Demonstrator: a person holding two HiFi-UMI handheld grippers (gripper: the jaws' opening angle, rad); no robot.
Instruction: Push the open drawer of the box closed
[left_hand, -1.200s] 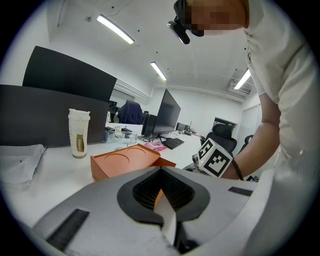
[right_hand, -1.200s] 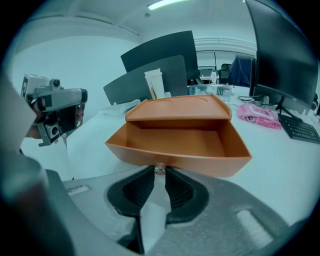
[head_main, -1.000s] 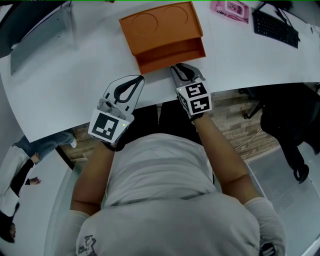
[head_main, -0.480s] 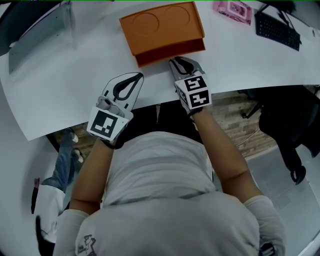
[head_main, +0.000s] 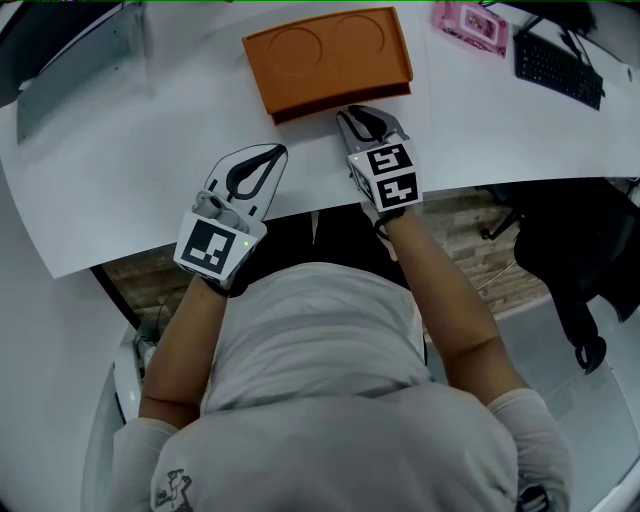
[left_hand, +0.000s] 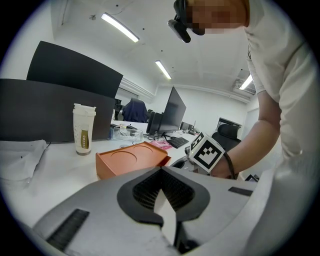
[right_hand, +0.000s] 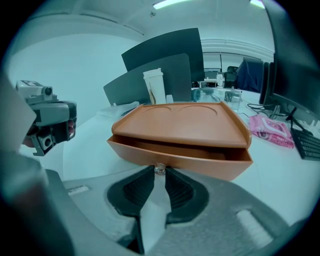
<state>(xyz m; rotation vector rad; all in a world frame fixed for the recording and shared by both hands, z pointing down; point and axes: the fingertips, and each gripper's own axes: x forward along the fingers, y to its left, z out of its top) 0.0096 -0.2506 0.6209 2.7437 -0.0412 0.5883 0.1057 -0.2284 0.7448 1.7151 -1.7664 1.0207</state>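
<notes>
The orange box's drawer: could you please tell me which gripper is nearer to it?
Right. The right gripper is at the drawer, tips closed on its small knob. The left gripper is back toward the person, left of the box and clear of it.

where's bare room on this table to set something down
Widest bare table lies between the grey panel and the orange box. A smaller patch: right of the box, before the keyboard. Crowded at the drawer knob, held by the right hand-held gripper.

White table (head_main: 120, 170) with orange box (head_main: 325, 60), keyboard (head_main: 557, 62), pink packet (head_main: 470, 25), cup (left_hand: 83, 129)
</notes>
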